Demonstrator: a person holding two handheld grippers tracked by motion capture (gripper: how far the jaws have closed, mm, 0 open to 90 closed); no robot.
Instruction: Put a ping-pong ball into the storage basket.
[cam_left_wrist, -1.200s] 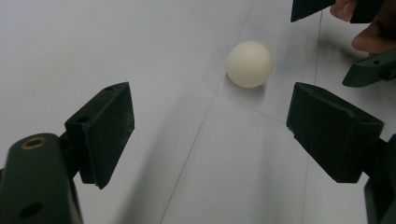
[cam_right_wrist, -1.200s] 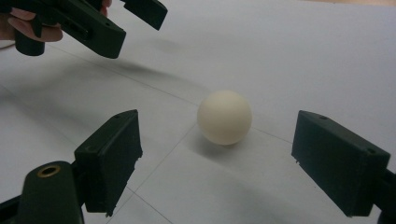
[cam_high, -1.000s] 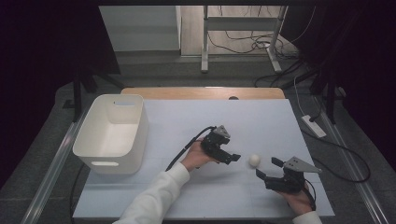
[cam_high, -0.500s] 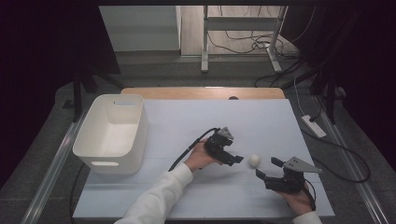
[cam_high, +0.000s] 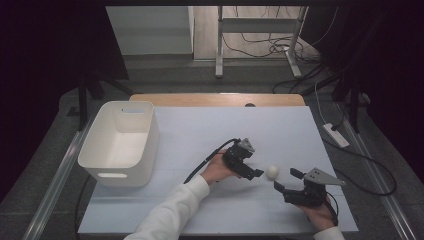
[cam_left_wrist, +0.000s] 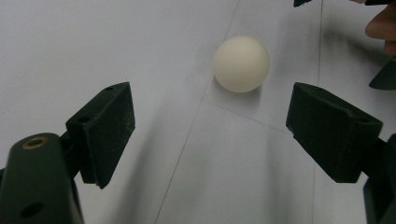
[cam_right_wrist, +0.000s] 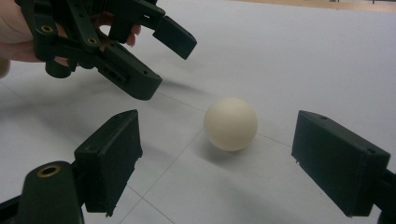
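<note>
A small cream ball (cam_high: 272, 171) rests on the white table sheet (cam_high: 225, 130) between my two grippers. My left gripper (cam_high: 254, 173) lies just to the ball's left, jaws open and pointing at it. In the left gripper view the ball (cam_left_wrist: 241, 64) sits just beyond the open left gripper (cam_left_wrist: 210, 95), untouched. My right gripper (cam_high: 286, 180) stands to the ball's lower right, also open. From the right gripper view, the ball (cam_right_wrist: 230, 123) lies just ahead of the wide right gripper (cam_right_wrist: 217, 140), with the left gripper (cam_right_wrist: 166, 65) behind it at upper left.
A white plastic bin (cam_high: 120, 140) with nothing in it stands at the table's left. A wooden strip (cam_high: 215, 99) runs along the far edge. A power strip (cam_high: 336, 135) and cables lie on the floor to the right.
My left gripper has edged slightly right and down toward the ball. The ball and my right gripper have stayed where they were.
</note>
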